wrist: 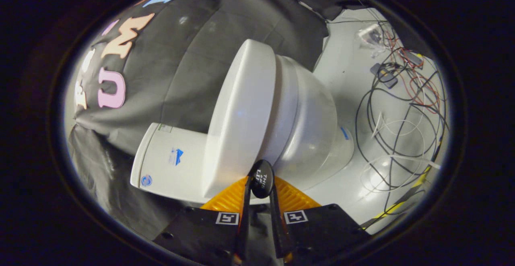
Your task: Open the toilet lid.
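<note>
Nearest, the gripper point(260, 189) has its two fingers drawn close together with a small dark oval lift tab point(262, 178) pinched between the tips; it looks clenched on that tab, both fingers pressing its sides; the tab sits at the front edge of the toilet lid point(241, 113), presumably fixed there so the lid can be raised without touching the seat; just beyond the fingers the lid reads as already parted from the bowl point(310, 129), a band of seat showing between them, so I judge the lift under way rather than finished; the bowl's inside is hidden, contents cannot be told; behind the lid stands the tank point(169, 161); farther off, loose cables point(402, 113) sprawl over the pale floor point(346, 77).
</note>
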